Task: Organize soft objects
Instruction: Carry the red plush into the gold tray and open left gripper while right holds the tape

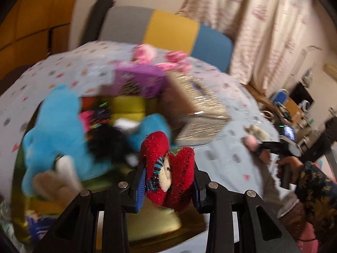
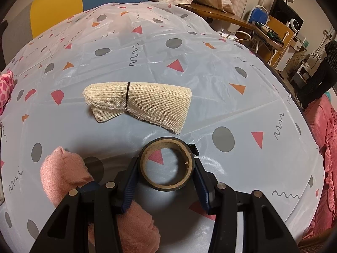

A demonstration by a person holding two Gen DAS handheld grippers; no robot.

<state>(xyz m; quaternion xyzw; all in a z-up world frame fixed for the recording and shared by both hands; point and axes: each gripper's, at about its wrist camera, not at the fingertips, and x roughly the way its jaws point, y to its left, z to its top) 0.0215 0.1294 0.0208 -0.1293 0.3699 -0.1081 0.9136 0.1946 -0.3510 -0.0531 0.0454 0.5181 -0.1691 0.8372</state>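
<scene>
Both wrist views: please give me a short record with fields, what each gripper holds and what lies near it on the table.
left gripper: shut on a red fuzzy sock bundle
near left: blue plush toy, purple box; view blurred
right gripper: shut on a tape roll
near right: beige mesh cloth roll beyond the tape, apart from it; pink cloth beside its left finger
surface: patterned tablecloth

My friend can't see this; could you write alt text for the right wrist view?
A hand-held black tool grips a brown cardboard tape ring on a pale plastic tablecloth with coloured shapes. Beyond lies a beige rolled gauze cloth; a pink fleece cloth sits lower left.
</scene>
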